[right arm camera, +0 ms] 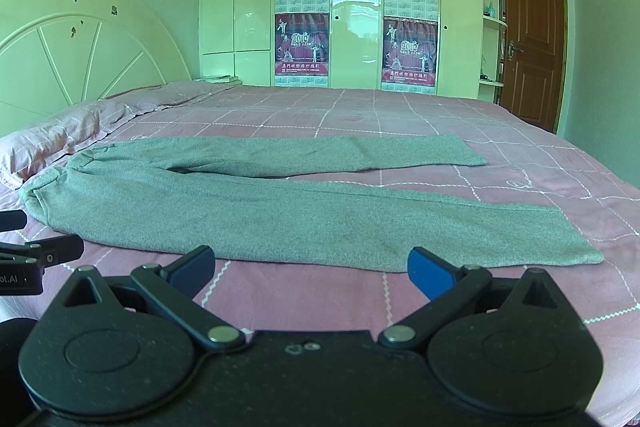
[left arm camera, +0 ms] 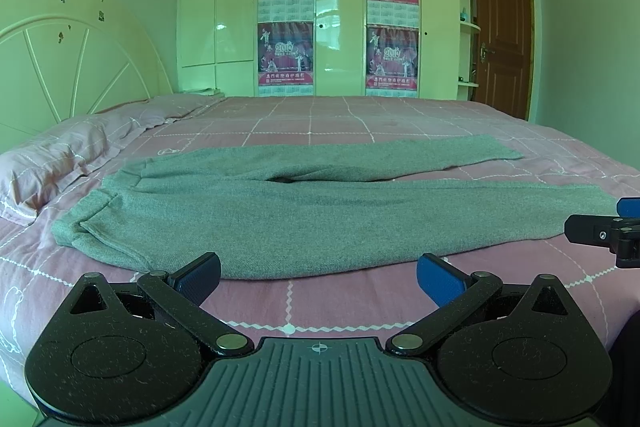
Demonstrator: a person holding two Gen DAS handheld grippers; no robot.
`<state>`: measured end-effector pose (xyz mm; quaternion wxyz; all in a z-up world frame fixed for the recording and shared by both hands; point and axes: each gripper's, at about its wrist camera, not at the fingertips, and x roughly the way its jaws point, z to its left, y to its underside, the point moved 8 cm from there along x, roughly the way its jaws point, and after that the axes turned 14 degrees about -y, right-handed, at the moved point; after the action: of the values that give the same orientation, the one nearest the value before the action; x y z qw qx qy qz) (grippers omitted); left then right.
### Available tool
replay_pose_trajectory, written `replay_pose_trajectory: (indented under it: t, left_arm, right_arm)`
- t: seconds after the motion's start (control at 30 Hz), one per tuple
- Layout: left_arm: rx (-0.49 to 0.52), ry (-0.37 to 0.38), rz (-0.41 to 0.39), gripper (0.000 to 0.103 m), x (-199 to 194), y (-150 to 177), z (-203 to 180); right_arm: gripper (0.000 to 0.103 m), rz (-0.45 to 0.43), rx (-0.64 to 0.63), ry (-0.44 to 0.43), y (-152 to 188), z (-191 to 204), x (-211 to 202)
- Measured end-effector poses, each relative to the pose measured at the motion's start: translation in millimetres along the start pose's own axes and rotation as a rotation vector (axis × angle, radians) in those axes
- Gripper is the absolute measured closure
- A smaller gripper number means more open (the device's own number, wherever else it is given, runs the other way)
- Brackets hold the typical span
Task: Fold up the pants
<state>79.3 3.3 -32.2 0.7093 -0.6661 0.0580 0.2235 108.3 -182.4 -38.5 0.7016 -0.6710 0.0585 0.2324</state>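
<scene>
Your left gripper (left arm camera: 318,279) and right gripper (right arm camera: 311,273) gape wide, empty, pants (left arm camera: 280,215) at twelve o'clock on the bed (left arm camera: 360,123).

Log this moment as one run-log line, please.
stage: pre-grasp | pants: flat on bed, unfolded | left gripper: open, near edge | right gripper: open, near edge
</scene>
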Motion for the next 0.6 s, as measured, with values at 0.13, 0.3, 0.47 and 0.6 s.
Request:
replay_pose_trajectory:
  t: [0.13,0.3,0.47,0.6]
  left_arm:
    - [0.001,-0.001,0.002,0.000,0.5,0.2,-0.4]
    - [0.001,0.000,0.002,0.000,1.1,0.0,-0.1]
    - [0.003,-0.005,0.003,0.000,1.1,0.6,-1.3]
    - [0.003,-0.006,0.004,0.000,1.5,0.9,-1.4]
  right_arm:
    - [0.006,0.000,-0.001,0.000,0.0,0.1,0.2]
    - [0.006,0.001,-0.001,0.000,0.6,0.0,0.8]
    - [0.006,0.002,-0.001,0.001,0.7,0.0,1.0]
    - [0.006,0.002,-0.001,0.001,0.5,0.3,1.4]
